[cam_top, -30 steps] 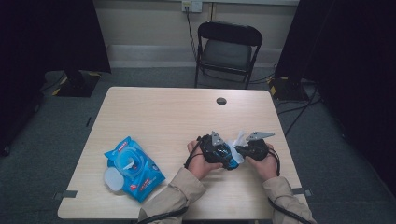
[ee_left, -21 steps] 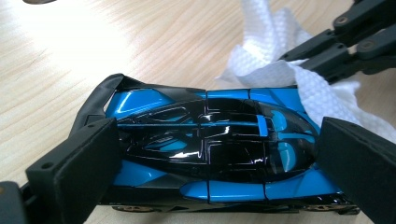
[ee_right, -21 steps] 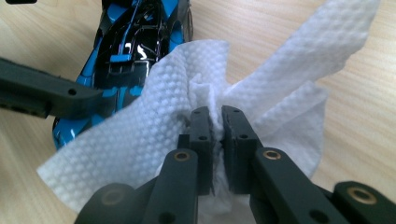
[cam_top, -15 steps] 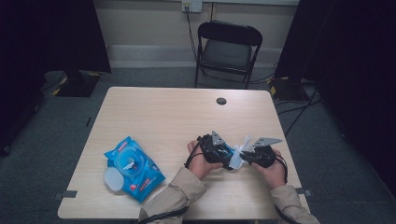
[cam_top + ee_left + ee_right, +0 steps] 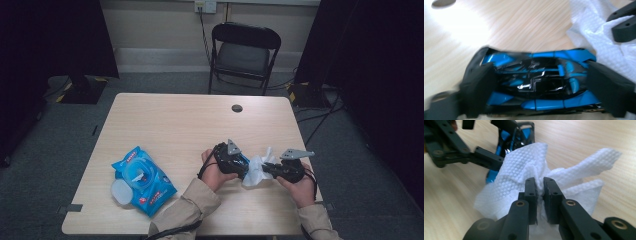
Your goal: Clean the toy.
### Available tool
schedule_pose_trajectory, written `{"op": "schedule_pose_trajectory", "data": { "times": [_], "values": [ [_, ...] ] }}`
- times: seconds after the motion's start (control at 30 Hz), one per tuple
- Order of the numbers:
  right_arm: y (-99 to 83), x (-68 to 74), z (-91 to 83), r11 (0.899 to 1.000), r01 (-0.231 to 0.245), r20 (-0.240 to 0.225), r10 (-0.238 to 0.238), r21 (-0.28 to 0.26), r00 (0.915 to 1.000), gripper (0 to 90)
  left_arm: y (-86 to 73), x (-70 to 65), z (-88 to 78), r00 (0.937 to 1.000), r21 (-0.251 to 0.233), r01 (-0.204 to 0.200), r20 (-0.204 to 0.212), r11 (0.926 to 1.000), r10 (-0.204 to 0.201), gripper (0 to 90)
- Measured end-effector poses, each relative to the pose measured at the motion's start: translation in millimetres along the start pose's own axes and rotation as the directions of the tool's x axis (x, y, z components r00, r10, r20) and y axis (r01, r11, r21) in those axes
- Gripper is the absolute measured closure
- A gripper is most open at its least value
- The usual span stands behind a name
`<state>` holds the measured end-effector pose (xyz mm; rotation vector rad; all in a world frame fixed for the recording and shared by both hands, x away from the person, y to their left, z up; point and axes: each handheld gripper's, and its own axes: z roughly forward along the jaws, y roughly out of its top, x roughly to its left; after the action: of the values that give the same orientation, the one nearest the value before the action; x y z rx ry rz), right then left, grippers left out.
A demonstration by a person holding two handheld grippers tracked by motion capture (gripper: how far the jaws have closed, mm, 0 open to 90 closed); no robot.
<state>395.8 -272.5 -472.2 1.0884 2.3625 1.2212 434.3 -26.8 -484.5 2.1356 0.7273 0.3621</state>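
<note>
On the bench (image 5: 170, 125) the work in hand looks like wiping a blue-and-black toy car (image 5: 536, 82) with a white wet wipe (image 5: 524, 170).

The left hand-held gripper (image 5: 240, 165) has its jaws spread wide around the toy car, one on each side of its body; they have just been closing a little, with the car between them, and they appear to clamp it. The right hand-held gripper (image 5: 539, 192) is nipped nearly closed on a bunched fold of the wet wipe, which lies just right of the toy car and touches it.

Taking the toy car as landmark: the wipes pack (image 5: 142, 180) lies well to its left, with its round lid (image 5: 121, 191) open beside it. A cable hole (image 5: 237, 108) sits beyond the car, toward the chair (image 5: 245, 50).

Risks, as I judge them: the wipe is held by a narrow pinch, so a firm stroke could pull it free or tear it. The car's glossy shell could twist between the left jaws if the wiping pushes sideways. The two sets of jaws work close together and could knock.

Count: one toy car, one loose wet wipe, one wipes pack, two hand-held grippers, one chair.
</note>
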Motion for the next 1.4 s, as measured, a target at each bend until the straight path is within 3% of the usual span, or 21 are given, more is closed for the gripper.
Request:
{"op": "schedule_pose_trajectory", "data": {
  "times": [0.23, 0.43, 0.63, 0.83, 1.17, 1.4],
  "values": [
    [5.7, 8.9, -8.0, 1.0, 0.01, -0.024, -0.01, -0.022, 0.9997, 83.4, 3.0, 1.5, -12.3, 0.9976, -0.017, 0.028, 0.063, 0.9994, -0.027, 18.7],
    [9.9, 16.1, -14.1, 0.998, 0.004, -0.061, -0.007, -0.057, 0.9981, 84.1, 0.7, 15.4, -36.0, 0.9978, -0.02, 0.037, 0.055, 0.9991, -0.036, 18.1],
    [19.5, 33.4, -5.1, 0.998, 0.039, -0.106, -0.044, -0.055, 0.9934, 84.6, -3.7, 21.9, -57.4, 0.9985, -0.051, 0.047, 0.031, 0.9976, -0.045, 18.6],
    [29.3, 58.3, 14.8, 0.994, 0.107, -0.171, -0.112, -0.037, 0.9789, 84.6, -8.3, 25.1, -80.6, 0.9989, -0.064, 0.046, 0.006, 0.9969, -0.045, 20.7],
    [35.8, 81.5, 54.9, 0.984, 0.179, -0.262, -0.17, 0.011, 0.9499, 83.9, -27.5, 32.2, -100.4, 0.9946, -0.071, 0.102, -0.012, 0.9923, -0.103, 23.0],
    [40.1, 88.3, 75.7, 0.978, 0.21, -0.294, -0.195, 0.018, 0.9355, 71.1, -41.2, 33.6, -105.6, 0.991, -0.056, 0.132, -0.013, 0.9896, -0.133, 27.2]
  ]
}}
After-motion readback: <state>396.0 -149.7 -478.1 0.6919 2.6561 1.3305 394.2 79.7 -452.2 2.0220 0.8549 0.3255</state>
